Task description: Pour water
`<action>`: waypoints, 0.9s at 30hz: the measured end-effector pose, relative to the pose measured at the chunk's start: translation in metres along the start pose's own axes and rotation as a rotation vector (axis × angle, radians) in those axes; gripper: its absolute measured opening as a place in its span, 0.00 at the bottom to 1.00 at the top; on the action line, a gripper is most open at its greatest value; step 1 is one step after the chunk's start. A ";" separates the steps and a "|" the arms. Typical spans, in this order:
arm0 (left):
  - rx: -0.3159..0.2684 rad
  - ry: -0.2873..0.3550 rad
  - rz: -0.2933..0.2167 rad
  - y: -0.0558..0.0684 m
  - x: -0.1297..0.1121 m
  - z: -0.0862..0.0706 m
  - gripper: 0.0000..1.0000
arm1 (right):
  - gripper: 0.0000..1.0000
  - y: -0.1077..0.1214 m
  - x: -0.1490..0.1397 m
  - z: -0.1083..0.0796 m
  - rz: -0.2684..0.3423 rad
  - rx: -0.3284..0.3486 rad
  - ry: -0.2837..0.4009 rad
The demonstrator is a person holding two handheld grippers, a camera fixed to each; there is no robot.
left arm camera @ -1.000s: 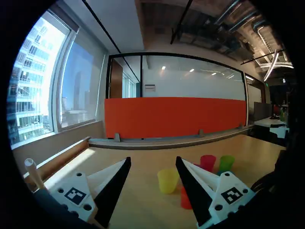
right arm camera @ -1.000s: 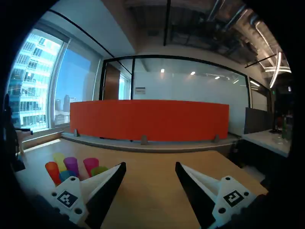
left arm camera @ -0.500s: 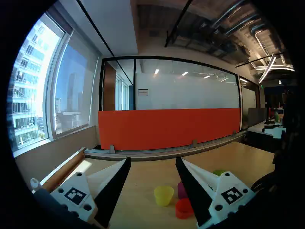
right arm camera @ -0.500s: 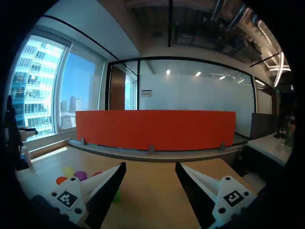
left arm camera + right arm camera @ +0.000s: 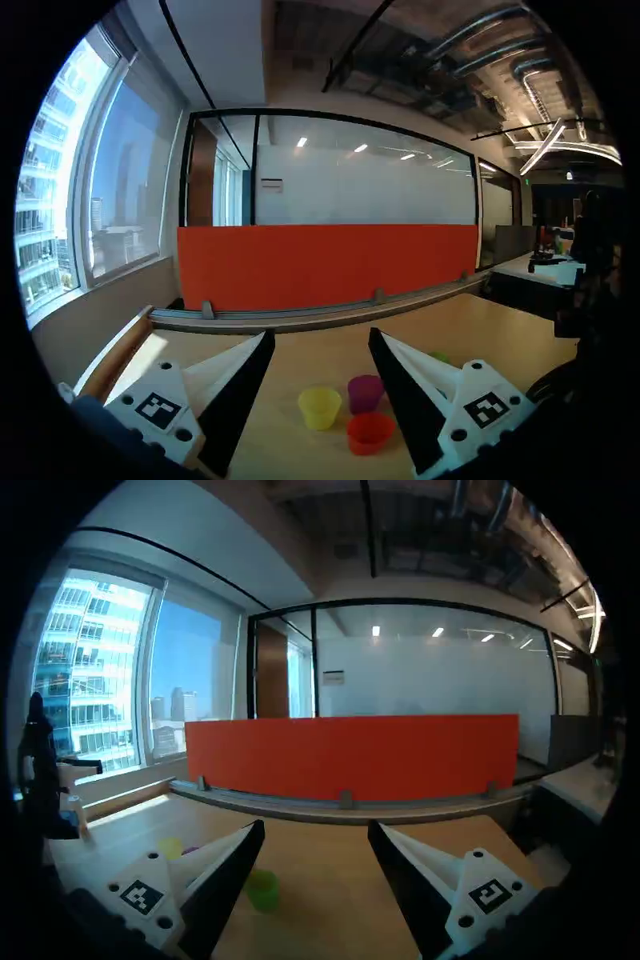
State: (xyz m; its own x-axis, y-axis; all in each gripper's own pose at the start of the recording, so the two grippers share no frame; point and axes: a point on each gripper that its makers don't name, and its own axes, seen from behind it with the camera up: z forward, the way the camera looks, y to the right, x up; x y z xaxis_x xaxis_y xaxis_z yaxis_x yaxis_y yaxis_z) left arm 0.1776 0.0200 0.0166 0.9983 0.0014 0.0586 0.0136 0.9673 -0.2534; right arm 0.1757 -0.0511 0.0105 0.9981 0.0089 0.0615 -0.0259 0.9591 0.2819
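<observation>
Several coloured plastic cups stand on the wooden table (image 5: 512,320). In the left gripper view a yellow cup (image 5: 319,406), a purple cup (image 5: 365,393) and a red cup (image 5: 370,432) sit low between my fingers, and a green cup (image 5: 438,356) peeks over the right finger. My left gripper (image 5: 320,334) is open and holds nothing, well above the cups. In the right gripper view the green cup (image 5: 262,890) stands beside the left finger, with the yellow cup (image 5: 170,848) farther left. My right gripper (image 5: 314,826) is open with nothing in it.
An orange divider panel (image 5: 320,264) runs along the table's far edge, with a glass wall behind it. Large windows (image 5: 88,688) line the left side. A dark shape (image 5: 38,776) with a slim pale object (image 5: 78,816) next to it stands at the left edge of the right gripper view.
Both grippers have risen, so the cups sit lower in each view and are seen more from above. In the right gripper view the cup group slid behind the left finger.
</observation>
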 end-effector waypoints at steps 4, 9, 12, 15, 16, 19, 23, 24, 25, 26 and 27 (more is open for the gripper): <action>-0.057 -0.009 -0.009 0.010 0.001 0.001 0.87 | 1.00 -0.011 0.003 0.000 -0.016 0.057 -0.001; -0.123 -0.021 -0.017 0.023 0.000 0.000 0.87 | 1.00 -0.028 0.010 -0.002 -0.035 0.134 -0.002; -0.160 -0.024 -0.021 0.030 0.001 -0.002 0.87 | 1.00 -0.037 0.014 -0.004 -0.047 0.174 0.001; -0.203 -0.021 -0.027 0.038 0.005 -0.004 0.87 | 1.00 -0.043 0.019 -0.005 -0.060 0.204 0.005; -0.216 -0.020 -0.029 0.040 0.006 -0.005 0.87 | 1.00 -0.043 0.019 -0.005 -0.062 0.209 0.003; -0.250 -0.020 -0.026 0.046 0.008 -0.007 0.87 | 1.00 -0.045 0.020 -0.004 -0.070 0.221 -0.004; -0.281 -0.030 -0.005 0.053 0.006 -0.008 0.87 | 1.00 -0.049 0.019 -0.003 -0.082 0.237 -0.019; -0.287 -0.033 0.000 0.054 0.005 -0.008 0.87 | 1.00 -0.050 0.018 -0.003 -0.086 0.242 -0.026; -0.292 -0.035 0.004 0.055 0.004 -0.008 0.87 | 1.00 -0.051 0.016 -0.002 -0.089 0.247 -0.033; -0.297 -0.036 0.008 0.056 0.003 -0.008 0.87 | 1.00 -0.052 0.015 -0.002 -0.093 0.251 -0.040; -0.303 -0.039 0.012 0.057 0.002 -0.008 0.87 | 1.00 -0.053 0.013 -0.002 -0.097 0.256 -0.049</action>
State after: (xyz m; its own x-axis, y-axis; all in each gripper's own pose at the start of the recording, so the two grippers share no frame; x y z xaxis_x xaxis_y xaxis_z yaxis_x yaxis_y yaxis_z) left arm 0.1809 0.0733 -0.0055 0.9956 0.0279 0.0895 0.0240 0.8475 -0.5302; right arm 0.1903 -0.1013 -0.0057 0.9928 -0.0993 0.0668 0.0502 0.8520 0.5211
